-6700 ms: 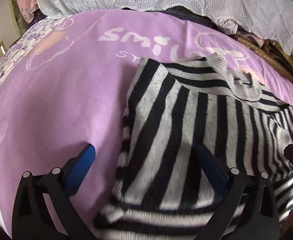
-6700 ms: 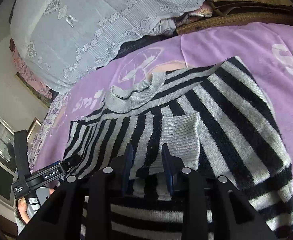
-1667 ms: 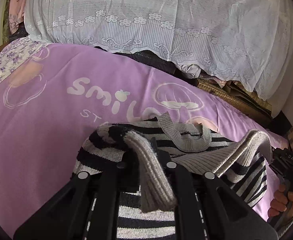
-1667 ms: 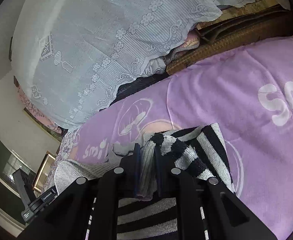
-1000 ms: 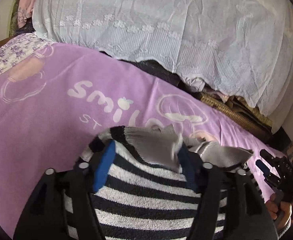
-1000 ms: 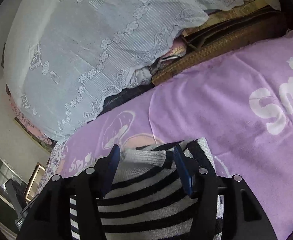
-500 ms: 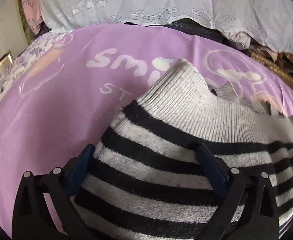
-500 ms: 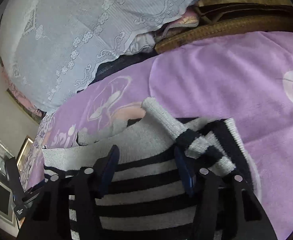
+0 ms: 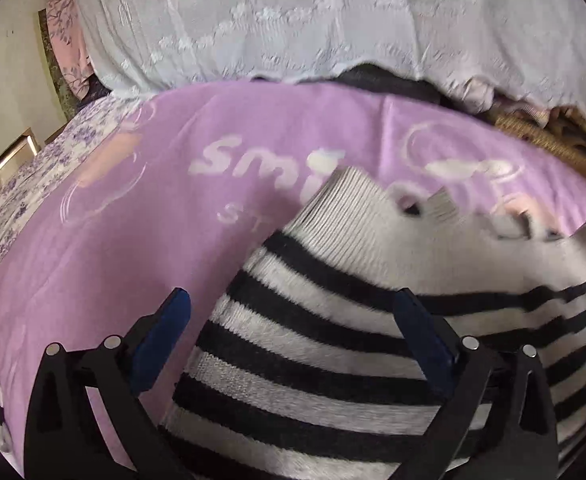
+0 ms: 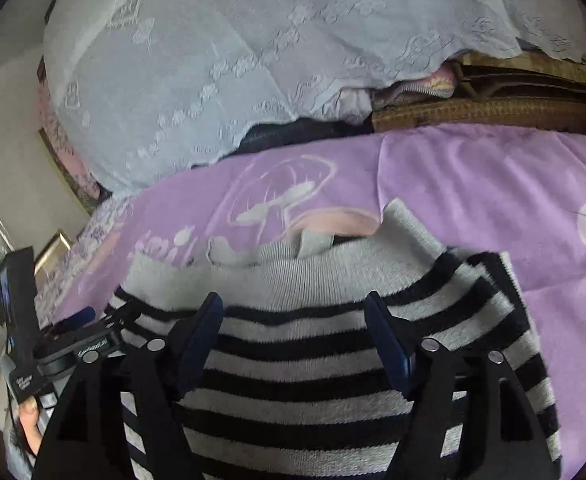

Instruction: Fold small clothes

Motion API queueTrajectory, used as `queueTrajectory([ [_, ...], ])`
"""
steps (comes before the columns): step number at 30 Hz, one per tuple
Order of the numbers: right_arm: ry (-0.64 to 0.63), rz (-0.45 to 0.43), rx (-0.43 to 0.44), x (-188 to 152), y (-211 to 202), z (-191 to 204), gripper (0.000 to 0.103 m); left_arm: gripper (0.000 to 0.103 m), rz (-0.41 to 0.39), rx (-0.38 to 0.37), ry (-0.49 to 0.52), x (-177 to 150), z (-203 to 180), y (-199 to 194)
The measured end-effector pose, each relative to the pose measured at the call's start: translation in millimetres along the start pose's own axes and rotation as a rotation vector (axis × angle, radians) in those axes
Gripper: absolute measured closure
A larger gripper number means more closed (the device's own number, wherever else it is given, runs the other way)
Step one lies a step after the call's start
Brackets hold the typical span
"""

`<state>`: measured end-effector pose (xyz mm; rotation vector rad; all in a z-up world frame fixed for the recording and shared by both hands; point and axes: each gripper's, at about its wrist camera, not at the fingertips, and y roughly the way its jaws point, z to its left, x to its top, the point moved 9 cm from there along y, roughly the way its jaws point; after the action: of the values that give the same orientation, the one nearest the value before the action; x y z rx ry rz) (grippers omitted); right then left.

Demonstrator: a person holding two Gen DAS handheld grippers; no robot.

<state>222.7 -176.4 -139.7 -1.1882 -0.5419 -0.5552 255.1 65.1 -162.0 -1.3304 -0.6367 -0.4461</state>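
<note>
We see a lace sheet [image 9: 333, 24] heaped at the back, over a wicker edge [image 10: 473, 114]. Below it spreads the purple blanket [image 9: 133, 240], printed with white lettering. On the blanket lies the striped sweater [image 9: 333, 360], folded, its grey ribbed hem lying by the collar. Our left claw [image 9: 291, 330] hangs spread wide above the sweater's left edge, holding nothing. Our right claw [image 10: 295, 332] gapes equally wide over the stripes, also empty.

Soft daylight is falling evenly, casting hardly any shadows. Motion blur is smearing the sweater [image 9: 373, 320] toward three o'clock, and fisheye distortion is bending and darkening every edge.
</note>
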Motion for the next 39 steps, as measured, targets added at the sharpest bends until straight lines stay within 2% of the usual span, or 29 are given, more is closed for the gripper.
queueTrajectory([
  [1, -0.058, 0.043, -0.036, -10, 12, 4, 0.016, 0.004, 0.055, -0.01, -0.014, -8, 1, 15],
  [3, -0.125, 0.022, -0.096, -11, 9, 11, 0.015, 0.004, 0.039, -0.018, -0.048, -6, 6, 9],
  [6, -0.106, -0.008, -0.104, -11, 0, 7, 0.015, 0.005, 0.017, 0.011, 0.013, -7, 3, -1],
  [10, -0.107, -0.115, -0.159, -9, -35, 9, 0.015, 0.005, -0.069, -0.105, 0.068, -5, -17, -47],
  [13, -0.141, -0.151, -0.185, -19, -53, 18, 0.015, 0.005, -0.104, -0.163, 0.1, -11, -33, -71],
  [15, -0.162, -0.129, -0.204, -30, -55, 18, 0.015, 0.005, -0.081, -0.156, 0.125, -22, -40, -68],
  [17, -0.149, -0.038, -0.208, -50, -43, 10, 0.015, 0.004, -0.015, -0.129, 0.156, -41, -47, -49],
  [18, -0.123, -0.005, -0.192, -55, -38, 4, 0.014, 0.004, -0.013, -0.124, 0.156, -48, -49, -41],
  [19, -0.108, -0.005, -0.176, -53, -37, 4, 0.013, 0.004, -0.039, -0.125, 0.145, -49, -48, -42],
  [21, -0.111, -0.01, -0.177, -54, -37, 5, 0.012, 0.004, -0.041, -0.118, 0.153, -48, -47, -43],
  [26, -0.08, -0.049, -0.155, -55, -47, 2, 0.011, 0.004, -0.043, -0.147, 0.109, -53, -36, -56],
  [30, 0.013, -0.167, -0.188, -47, -76, -19, 0.012, 0.004, -0.056, -0.137, 0.035, -61, -9, -72],
  [32, 0.08, -0.209, -0.209, -47, -88, -35, 0.012, 0.004, -0.048, -0.158, -0.025, -68, 11, -78],
  [34, 0.151, -0.206, -0.206, -49, -91, -51, 0.011, 0.004, -0.018, -0.181, -0.068, -77, 26, -77],
  [36, 0.188, -0.166, -0.178, -55, -85, -60, 0.011, 0.004, 0.026, -0.092, -0.098, -88, 46, -65],
  [39, 0.178, -0.154, -0.186, -55, -80, -59, 0.01, 0.004, 0.091, -0.176, -0.168, -94, 54, -46],
])
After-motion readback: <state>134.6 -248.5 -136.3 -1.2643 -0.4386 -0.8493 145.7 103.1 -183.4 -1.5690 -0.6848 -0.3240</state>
